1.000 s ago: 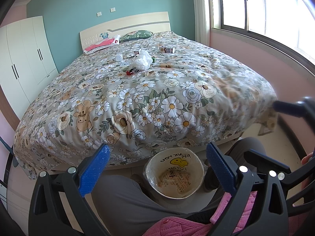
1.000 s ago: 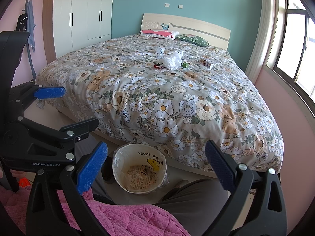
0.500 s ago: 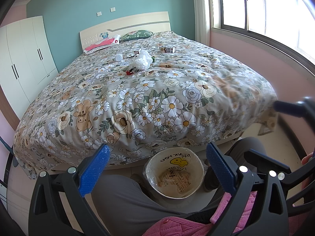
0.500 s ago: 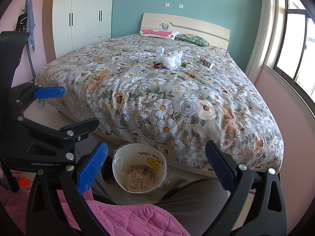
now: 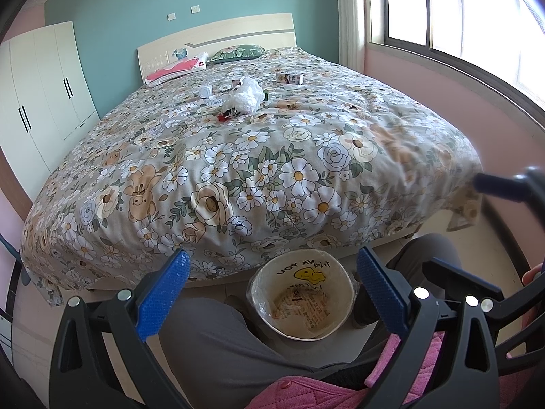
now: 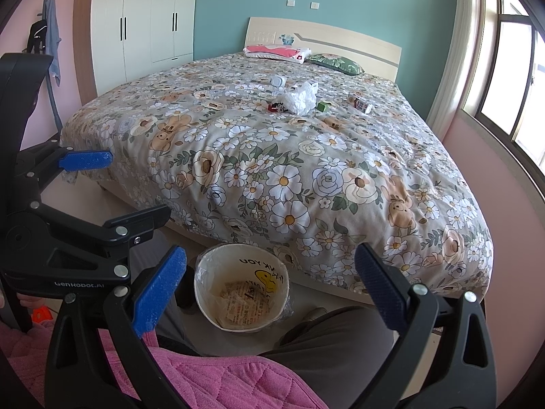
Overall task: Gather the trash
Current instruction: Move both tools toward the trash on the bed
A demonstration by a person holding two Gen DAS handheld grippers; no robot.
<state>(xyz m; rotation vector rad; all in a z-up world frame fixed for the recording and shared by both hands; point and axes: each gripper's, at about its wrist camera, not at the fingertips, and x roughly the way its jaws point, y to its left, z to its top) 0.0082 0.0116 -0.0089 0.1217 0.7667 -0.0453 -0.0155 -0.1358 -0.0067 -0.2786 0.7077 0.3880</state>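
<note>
Left wrist view: the left claw (image 5: 270, 286) is hovering wide open and empty over the bin (image 5: 301, 293) on the floor at the near bed edge. The plastic bag (image 5: 244, 97) and carton (image 5: 289, 78) are lying far up the bed (image 5: 272, 170).

Right wrist view: the right claw (image 6: 270, 283) is likewise gaping empty; collecting appears not yet begun, and the next move is calling for a long reach to the wrappers (image 6: 277, 106).
</note>
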